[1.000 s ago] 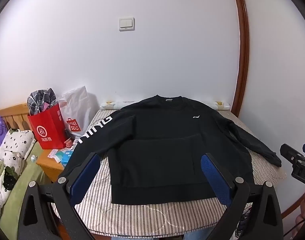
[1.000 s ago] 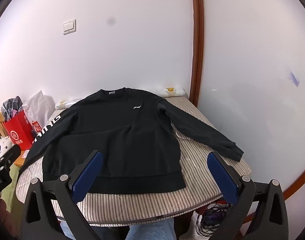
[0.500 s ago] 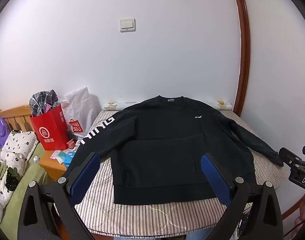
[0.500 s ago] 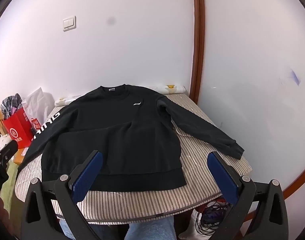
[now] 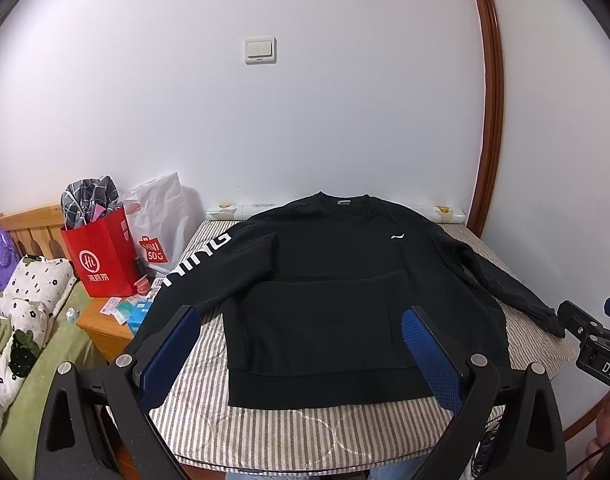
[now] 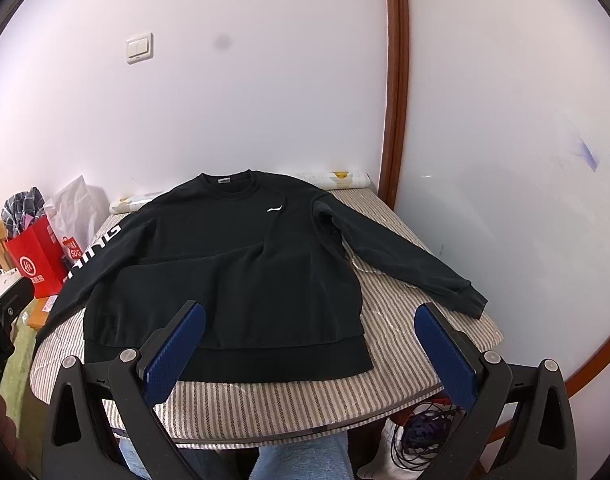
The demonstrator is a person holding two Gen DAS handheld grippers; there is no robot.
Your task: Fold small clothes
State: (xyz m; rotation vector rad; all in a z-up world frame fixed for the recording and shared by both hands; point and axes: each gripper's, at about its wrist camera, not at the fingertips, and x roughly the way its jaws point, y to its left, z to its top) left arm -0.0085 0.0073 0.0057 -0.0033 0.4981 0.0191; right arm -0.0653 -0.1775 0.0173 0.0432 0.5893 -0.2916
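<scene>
Your left gripper [image 5: 301,354] and right gripper [image 6: 311,346] both hover spread wide, holding nothing — the black sweatshirt [image 6: 225,264] lies flat on the striped table [image 6: 305,396], sleeves out.

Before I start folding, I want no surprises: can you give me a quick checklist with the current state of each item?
1. Sweatshirt laid flat, front up: ok.
2. Both sleeves spread out: ok; the lettered sleeve hangs over the table's edge.
3. Left gripper open and empty: ok.
4. Right gripper open and empty: ok.
5. Body smooth: not ok; a crease runs across the middle.
6. Hem fully on the striped cover: ok.
</scene>
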